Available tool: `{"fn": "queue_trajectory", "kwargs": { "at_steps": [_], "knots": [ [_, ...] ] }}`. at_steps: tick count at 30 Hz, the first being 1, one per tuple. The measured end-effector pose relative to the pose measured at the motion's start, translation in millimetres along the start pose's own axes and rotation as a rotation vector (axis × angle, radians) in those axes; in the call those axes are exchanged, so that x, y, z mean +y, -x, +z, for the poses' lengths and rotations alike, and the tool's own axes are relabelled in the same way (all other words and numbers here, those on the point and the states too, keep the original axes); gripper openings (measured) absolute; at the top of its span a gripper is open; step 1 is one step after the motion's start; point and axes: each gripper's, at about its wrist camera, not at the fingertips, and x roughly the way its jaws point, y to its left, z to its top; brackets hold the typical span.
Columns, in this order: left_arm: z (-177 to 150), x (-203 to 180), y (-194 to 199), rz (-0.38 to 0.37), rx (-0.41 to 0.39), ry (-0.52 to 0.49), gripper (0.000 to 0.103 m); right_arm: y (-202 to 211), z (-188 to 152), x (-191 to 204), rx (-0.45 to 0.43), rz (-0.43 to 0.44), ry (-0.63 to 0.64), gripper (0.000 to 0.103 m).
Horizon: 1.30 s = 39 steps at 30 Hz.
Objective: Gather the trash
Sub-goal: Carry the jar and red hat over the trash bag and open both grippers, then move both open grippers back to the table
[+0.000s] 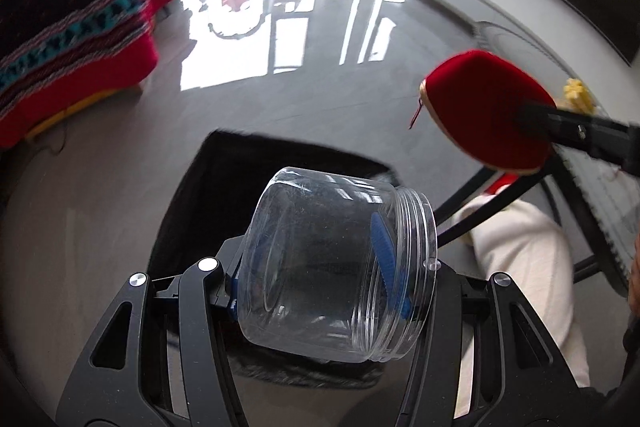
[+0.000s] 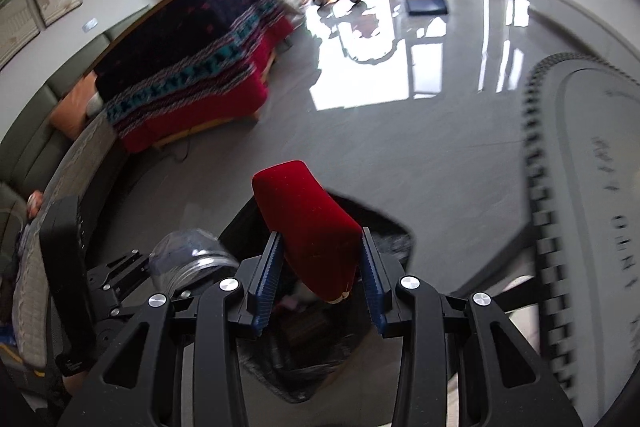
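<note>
both loads hanging over the bin bag

left gripper (image 1: 320,267) clamps the clear plastic jar (image 1: 340,263), right gripper (image 2: 318,263) pinches the red velvet box (image 2: 306,227), above the black trash bag (image 2: 296,359); the slick jar could slip, bouncing onto the glossy floor (image 1: 280,99).

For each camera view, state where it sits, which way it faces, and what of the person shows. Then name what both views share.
Left wrist: on the left gripper, facing down-forward at its clear jar; trouser leg shows.
Right wrist: on the right gripper, facing down-forward at its red box; no body clearly shows.
Shared: jar, red box, black trash bag.
</note>
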Motion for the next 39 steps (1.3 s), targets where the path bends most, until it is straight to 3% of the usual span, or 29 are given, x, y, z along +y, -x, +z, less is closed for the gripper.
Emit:
{"fn": "queue_trajectory", "kwargs": {
  "at_steps": [3, 4, 5, 6, 9, 14, 24, 32, 39],
  "knots": [
    [-8.0, 20.8, 0.4, 0.027, 0.012, 0.039, 0.053, -20.8, -5.1, 21.0, 0.054, 0.009, 0.039, 0.041],
    [-10.8, 24.3, -0.5, 0.032, 0.024, 0.046, 0.071, -28.2, -6.5, 27.1, 0.077, -0.004, 0.053, 0.048],
    [-12.3, 28.8, -0.1, 0.052, 0.031, 0.056, 0.097, -33.0, -7.9, 30.8, 0.088, -0.026, 0.057, 0.064],
    [-13.7, 33.5, 3.0, 0.092, 0.013, 0.068, 0.097, -35.0, -9.4, 32.1, 0.083, -0.040, 0.053, 0.071],
    [-18.8, 39.4, 6.0, 0.113, 0.005, 0.088, 0.097, -34.4, -13.8, 30.5, 0.075, -0.036, 0.035, 0.073],
    [-19.6, 44.0, 2.7, 0.093, 0.031, 0.126, 0.097, -26.2, -12.8, 21.2, 0.060, -0.022, 0.009, 0.073],
    [-13.0, 24.0, 1.7, 0.063, 0.036, 0.074, 0.097, -14.5, -16.8, 4.1, 0.039, -0.002, -0.033, 0.073],
    [10.8, -17.4, 2.7, -0.005, 0.022, -0.008, 0.097, 9.8, -16.2, -21.6, -0.009, -0.003, -0.083, 0.073],
    [42.6, -73.6, 0.5, -0.068, -0.008, -0.108, 0.097, 44.6, -14.8, -60.9, -0.082, -0.077, -0.127, 0.074]
  ]
}}
